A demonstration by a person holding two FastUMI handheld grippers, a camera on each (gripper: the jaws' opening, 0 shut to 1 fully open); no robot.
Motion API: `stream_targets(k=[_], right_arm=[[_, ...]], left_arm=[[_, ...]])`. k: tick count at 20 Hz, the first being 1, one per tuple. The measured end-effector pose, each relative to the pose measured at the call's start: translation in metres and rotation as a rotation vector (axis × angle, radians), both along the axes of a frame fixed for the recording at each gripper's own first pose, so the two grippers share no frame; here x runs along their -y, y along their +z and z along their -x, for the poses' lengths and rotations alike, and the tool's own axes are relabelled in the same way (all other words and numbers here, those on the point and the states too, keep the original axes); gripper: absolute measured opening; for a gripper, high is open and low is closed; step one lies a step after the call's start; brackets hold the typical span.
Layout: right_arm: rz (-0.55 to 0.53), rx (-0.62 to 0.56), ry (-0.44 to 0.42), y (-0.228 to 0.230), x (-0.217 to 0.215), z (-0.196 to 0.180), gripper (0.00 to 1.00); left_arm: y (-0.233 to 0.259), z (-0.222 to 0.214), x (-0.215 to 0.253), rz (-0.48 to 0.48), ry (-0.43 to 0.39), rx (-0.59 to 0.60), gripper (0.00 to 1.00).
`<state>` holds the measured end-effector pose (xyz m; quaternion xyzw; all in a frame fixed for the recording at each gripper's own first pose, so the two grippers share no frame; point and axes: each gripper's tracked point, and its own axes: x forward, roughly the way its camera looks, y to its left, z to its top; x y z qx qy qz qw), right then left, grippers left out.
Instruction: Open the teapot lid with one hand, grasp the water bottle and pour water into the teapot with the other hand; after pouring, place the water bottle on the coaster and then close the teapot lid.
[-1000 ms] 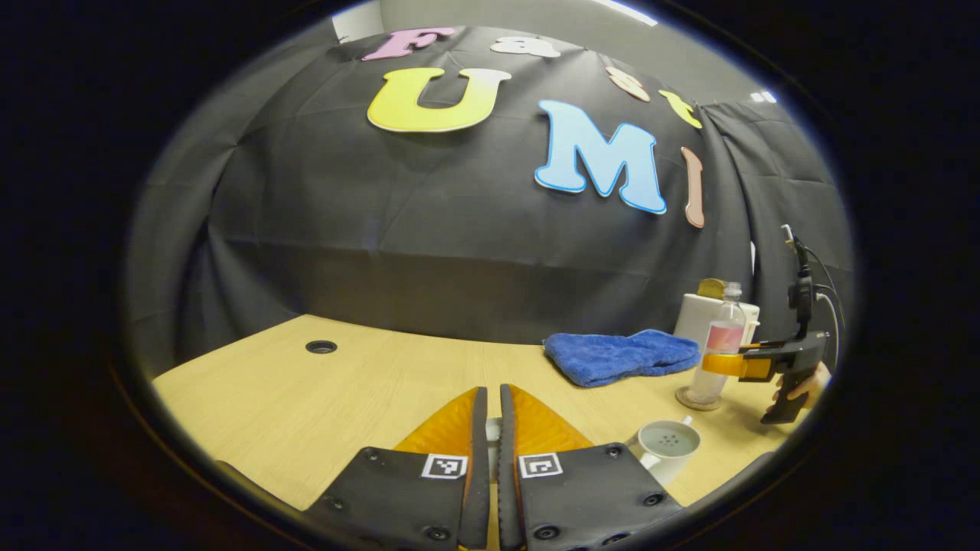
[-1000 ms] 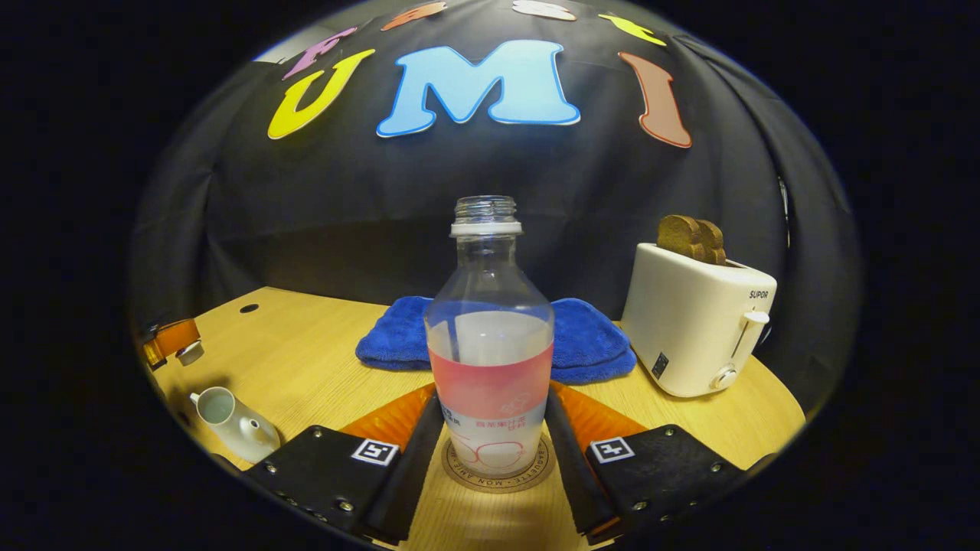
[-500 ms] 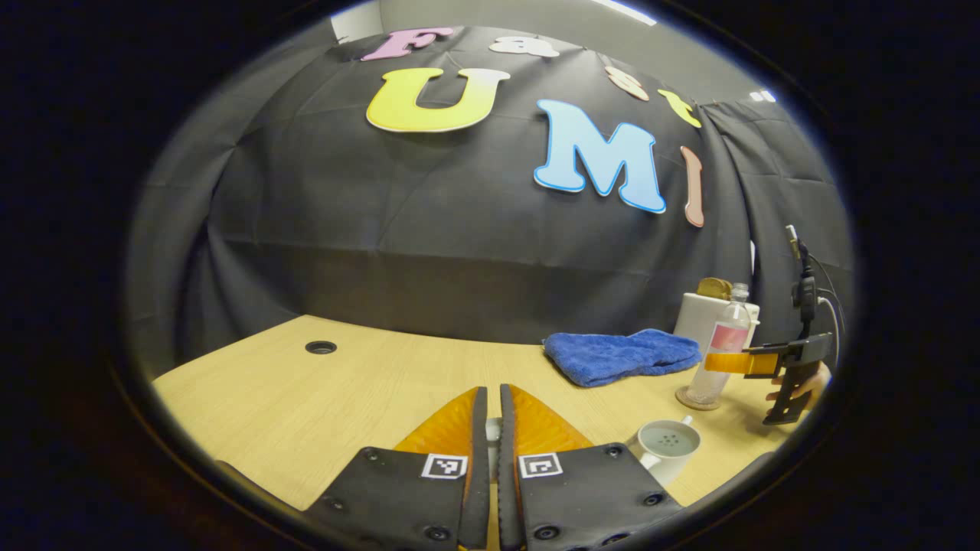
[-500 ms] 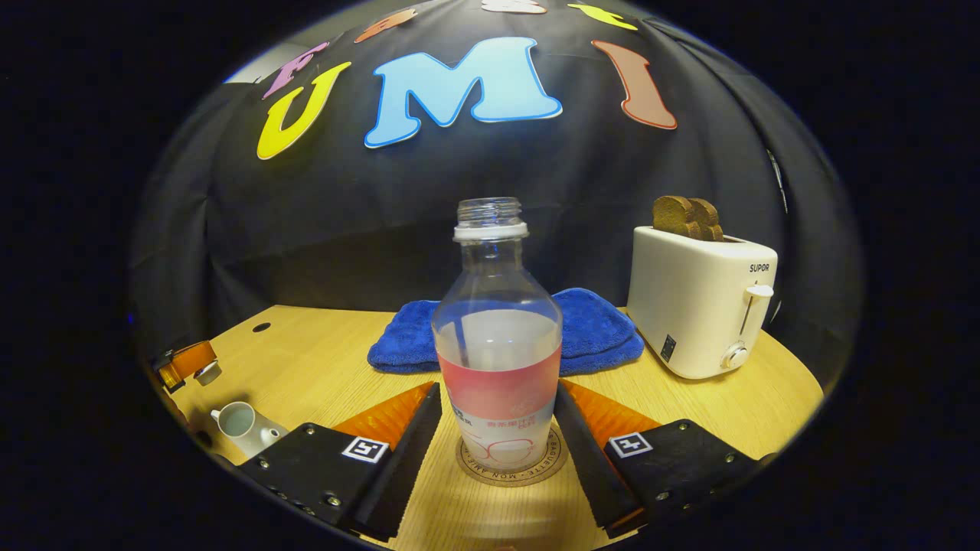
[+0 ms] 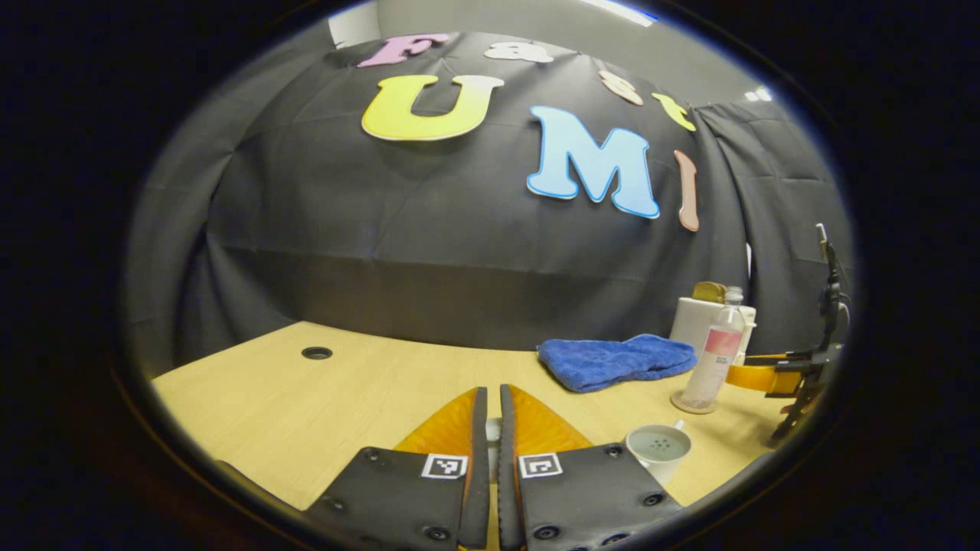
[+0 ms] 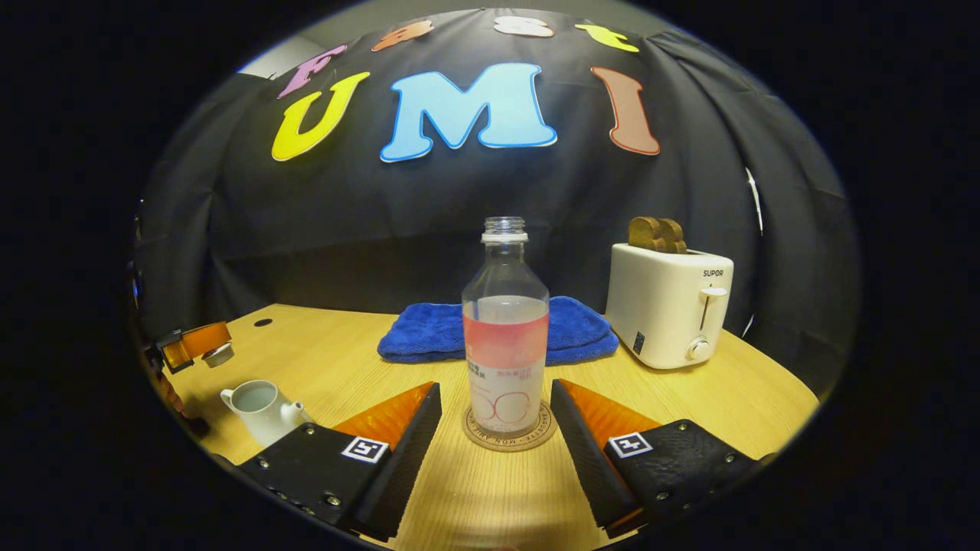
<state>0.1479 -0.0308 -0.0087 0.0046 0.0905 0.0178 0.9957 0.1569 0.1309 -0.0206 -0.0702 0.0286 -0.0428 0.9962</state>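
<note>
The right hand-held gripper point(image 6: 496, 417) has backed away from the water bottle point(image 6: 505, 337): a second ago its fingers flanked the bottle's label, and now they stand spread wide with the bottle well ahead of the tips, untouched. The bottle stands upright on the coaster point(image 6: 509, 432) on the counter point(image 6: 720, 398), capless and partly filled. From the left gripper view the same retreat shows, with the right hand-held gripper point(image 5: 754, 376) now just beside the bottle point(image 5: 712, 360) rather than around it.

The left hand-held gripper point(image 5: 488, 413) stays clenched on the teapot lid point(image 5: 491, 430) (only a pale sliver shows between the fingers), seen from the right gripper view as a small lid point(image 6: 220, 353) held above the counter. The teapot point(image 6: 264, 405) sits open near the counter's front edge, to the bottle's left. Behind the bottle lie a blue towel point(image 6: 429, 333) and a white toaster point(image 6: 670, 306) with toast in it.
</note>
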Motion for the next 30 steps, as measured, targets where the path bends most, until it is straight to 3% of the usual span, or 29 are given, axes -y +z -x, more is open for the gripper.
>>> stream_targets(k=[8, 12, 18, 25, 30], right_arm=[[-0.001, 0.025, 0.041, -0.008, -0.025, 0.058, 0.89], [-0.013, 0.037, 0.033, -0.007, -0.027, 0.082, 0.89], [-0.094, 0.032, 0.061, -0.006, -0.031, 0.097, 0.89], [-0.124, 0.041, 0.063, 0.0, -0.023, 0.1, 0.89], [-0.122, 0.05, 0.07, 0.003, -0.025, 0.103, 0.89]], left_arm=[[0.023, 0.016, 0.072, -0.068, -0.113, 0.059, 0.13], [0.022, 0.02, 0.103, -0.056, -0.169, 0.056, 0.11], [0.013, 0.013, 0.12, -0.114, -0.166, 0.026, 0.13], [0.012, 0.01, 0.13, -0.22, -0.136, 0.018, 0.13], [0.004, 0.011, 0.137, -0.232, -0.142, -0.008, 0.13]])
